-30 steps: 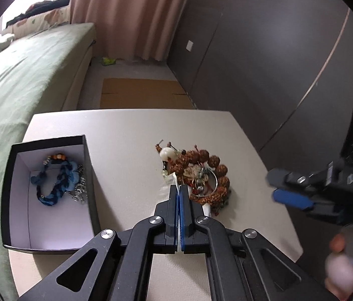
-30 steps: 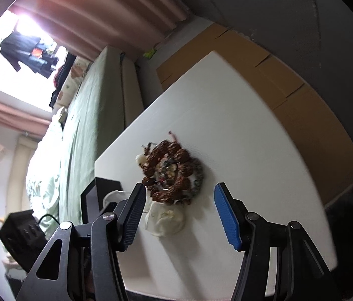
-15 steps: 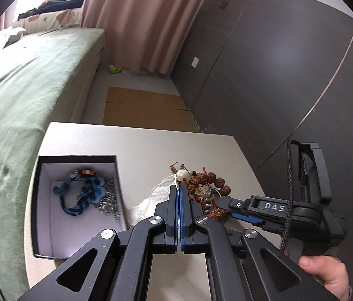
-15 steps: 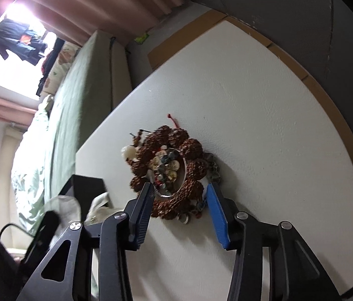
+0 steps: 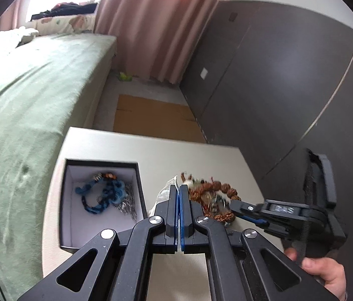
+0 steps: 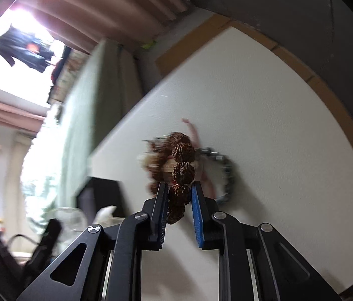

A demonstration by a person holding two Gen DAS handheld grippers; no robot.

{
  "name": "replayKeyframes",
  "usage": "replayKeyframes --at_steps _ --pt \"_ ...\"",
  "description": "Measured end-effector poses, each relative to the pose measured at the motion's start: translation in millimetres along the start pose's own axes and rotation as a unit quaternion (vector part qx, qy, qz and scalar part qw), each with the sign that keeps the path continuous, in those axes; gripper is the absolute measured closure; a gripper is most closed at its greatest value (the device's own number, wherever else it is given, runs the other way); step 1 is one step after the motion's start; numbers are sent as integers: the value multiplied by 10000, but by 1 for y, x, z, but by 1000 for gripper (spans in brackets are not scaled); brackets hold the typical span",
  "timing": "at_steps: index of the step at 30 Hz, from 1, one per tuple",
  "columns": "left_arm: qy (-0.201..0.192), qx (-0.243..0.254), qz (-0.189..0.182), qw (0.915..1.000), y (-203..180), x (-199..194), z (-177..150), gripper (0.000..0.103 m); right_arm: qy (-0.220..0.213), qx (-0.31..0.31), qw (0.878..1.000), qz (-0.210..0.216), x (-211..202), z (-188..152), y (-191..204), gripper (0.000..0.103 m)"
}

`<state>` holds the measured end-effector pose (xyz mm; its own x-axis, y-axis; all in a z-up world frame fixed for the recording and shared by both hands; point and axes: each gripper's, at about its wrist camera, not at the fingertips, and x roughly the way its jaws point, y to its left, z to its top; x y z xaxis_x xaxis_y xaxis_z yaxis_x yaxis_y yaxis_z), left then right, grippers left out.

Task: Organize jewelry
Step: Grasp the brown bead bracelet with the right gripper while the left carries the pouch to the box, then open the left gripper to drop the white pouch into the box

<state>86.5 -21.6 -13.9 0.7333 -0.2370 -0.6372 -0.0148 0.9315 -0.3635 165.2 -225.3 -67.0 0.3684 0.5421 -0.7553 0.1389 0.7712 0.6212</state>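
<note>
Since a second ago the right claw has dropped onto the brown bead bracelet — its jaws closing, beads between them. In the left view, the left claw is shut, empty — the black box left of the bracelet, on the tabletop.

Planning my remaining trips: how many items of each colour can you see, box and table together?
Blue bracelet: 1
Silver chain: 1
Brown bead bracelet: 1
Grey chain bracelet: 1
White pouch: 1
Total: 5
</note>
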Motion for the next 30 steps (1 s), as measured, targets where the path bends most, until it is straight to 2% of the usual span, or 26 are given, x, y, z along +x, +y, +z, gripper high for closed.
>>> replayKeyframes --at_steps 8,19,25,30 --pt "-433 -172 148 9988 14 -28 10 103 -199 -258 9969 710 -31 -5 11 83" --pt "-686 -516 371 9956 54 -38 24 103 -418 -383 9903 1266 -41 -12 41 83" --pt "-595 -616 501 9951 64 -24 28 103 -459 -526 9847 1597 -42 -15 54 83" --pt "-319 -521 436 9972 57 1 26 103 -496 -605 9824 1699 -40 -12 62 83"
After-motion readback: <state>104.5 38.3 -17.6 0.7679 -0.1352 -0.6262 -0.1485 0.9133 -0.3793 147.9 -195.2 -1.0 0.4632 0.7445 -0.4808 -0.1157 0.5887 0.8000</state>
